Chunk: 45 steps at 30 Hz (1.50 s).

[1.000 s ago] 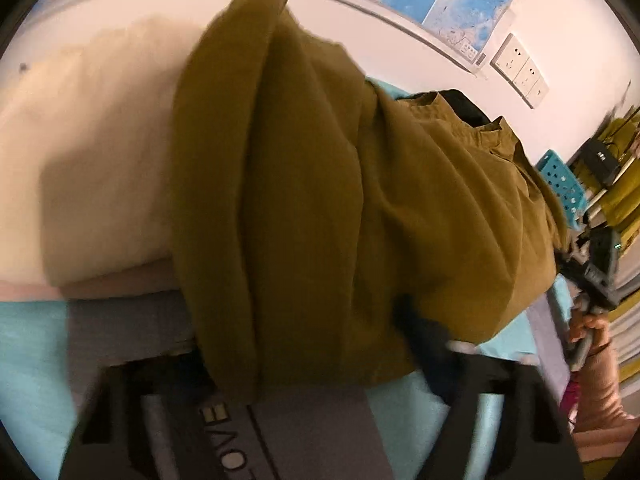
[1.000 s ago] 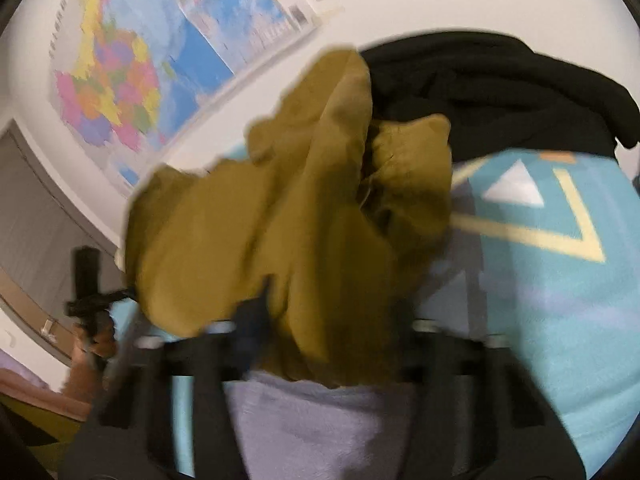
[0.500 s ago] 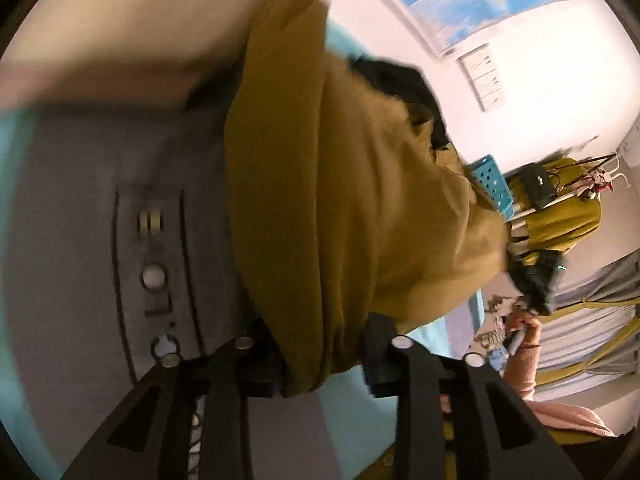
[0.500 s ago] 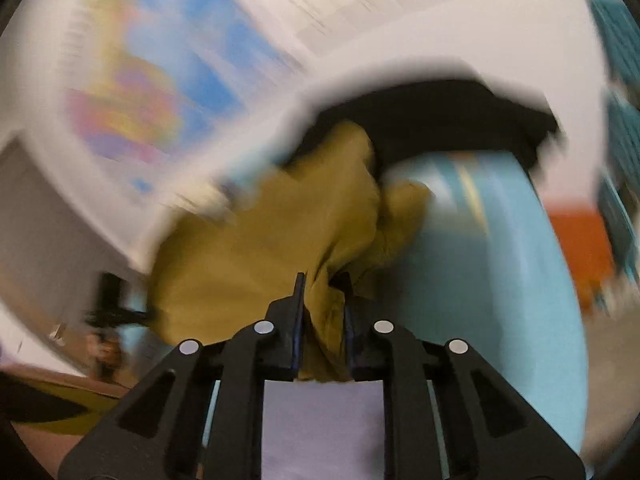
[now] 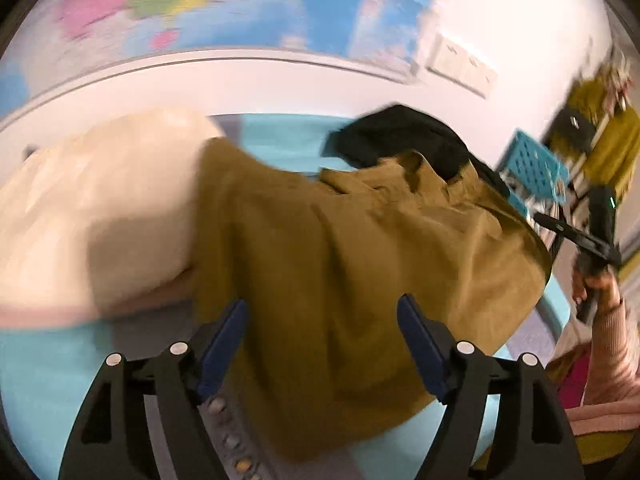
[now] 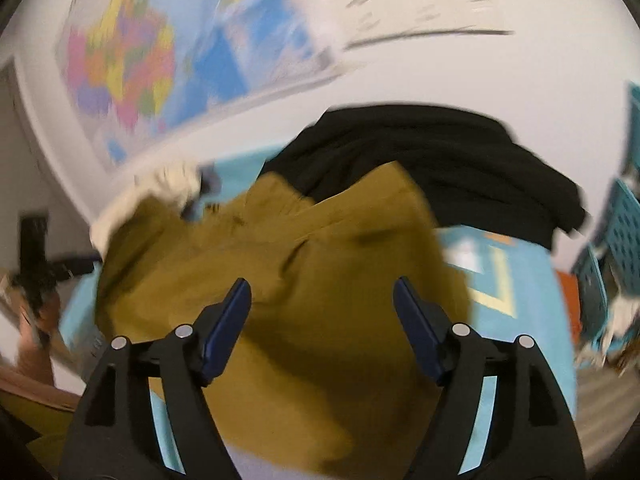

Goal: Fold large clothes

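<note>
An olive-brown garment (image 5: 360, 264) lies loosely folded on the light-blue patterned surface (image 5: 52, 364); it also shows in the right wrist view (image 6: 320, 280). My left gripper (image 5: 322, 320) is open, its blue-padded fingers wide apart above the garment's near edge, holding nothing. My right gripper (image 6: 322, 304) is open too, its fingers spread over the garment's other side. The right gripper also shows at the right edge of the left wrist view (image 5: 596, 236), held by a hand.
A black garment (image 6: 432, 160) lies behind the olive one. A cream pile (image 5: 88, 216) sits at the left. Teal crates (image 5: 532, 168) stand at the right. A world map (image 6: 132, 60) hangs on the white wall. Both views are motion-blurred.
Both grippers were shut on the olive garment, holding it up; both have opened and let it go. The garment has dropped flat onto the surface and the grippers have drawn back.
</note>
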Each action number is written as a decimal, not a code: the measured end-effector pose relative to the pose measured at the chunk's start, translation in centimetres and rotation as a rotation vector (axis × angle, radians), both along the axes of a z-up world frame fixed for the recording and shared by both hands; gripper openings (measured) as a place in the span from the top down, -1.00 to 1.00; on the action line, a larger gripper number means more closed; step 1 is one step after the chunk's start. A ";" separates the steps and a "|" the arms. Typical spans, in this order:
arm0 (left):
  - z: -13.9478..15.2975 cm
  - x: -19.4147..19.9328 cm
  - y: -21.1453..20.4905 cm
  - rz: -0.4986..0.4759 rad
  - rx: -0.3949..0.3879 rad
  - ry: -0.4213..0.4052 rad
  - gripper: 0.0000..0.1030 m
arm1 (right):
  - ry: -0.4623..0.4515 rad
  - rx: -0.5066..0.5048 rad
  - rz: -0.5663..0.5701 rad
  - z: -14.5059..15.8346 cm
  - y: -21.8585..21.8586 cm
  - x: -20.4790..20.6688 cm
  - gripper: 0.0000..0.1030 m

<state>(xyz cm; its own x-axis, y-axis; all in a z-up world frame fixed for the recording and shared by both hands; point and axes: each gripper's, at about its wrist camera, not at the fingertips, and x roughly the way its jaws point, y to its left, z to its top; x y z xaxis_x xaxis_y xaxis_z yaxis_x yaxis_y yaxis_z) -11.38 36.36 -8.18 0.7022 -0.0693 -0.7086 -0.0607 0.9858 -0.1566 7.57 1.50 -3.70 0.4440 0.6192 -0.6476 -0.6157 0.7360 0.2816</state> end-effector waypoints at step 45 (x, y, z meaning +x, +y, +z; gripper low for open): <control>-4.0 11.2 1.1 0.102 0.119 0.143 0.31 | 0.002 -0.164 0.119 -4.4 13.2 4.8 0.14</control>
